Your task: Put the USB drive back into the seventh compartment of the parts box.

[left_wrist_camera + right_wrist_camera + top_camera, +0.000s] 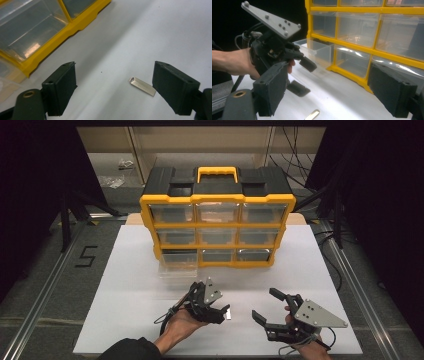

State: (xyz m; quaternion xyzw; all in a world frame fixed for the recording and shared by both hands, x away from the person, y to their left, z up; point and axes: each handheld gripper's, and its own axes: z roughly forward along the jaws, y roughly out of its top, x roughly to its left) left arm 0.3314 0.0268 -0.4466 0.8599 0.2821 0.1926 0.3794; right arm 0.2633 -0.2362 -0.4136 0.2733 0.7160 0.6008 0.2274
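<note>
Nine clear drawers fill the yellow organizer (217,225) on the white tabletop (130,290). Both left tongs (113,82) and right tongs (266,304) gape, released; the small metal clip (142,86) lies beside the left tongs' jaw.

A lab: black curtains (30,195), metal frame rails (45,285), loose cables (295,155).

Metal clip (312,115) cut off by bottom edge in right gripper view; organizer (37,32) drawer contents too blurred to tell
</note>
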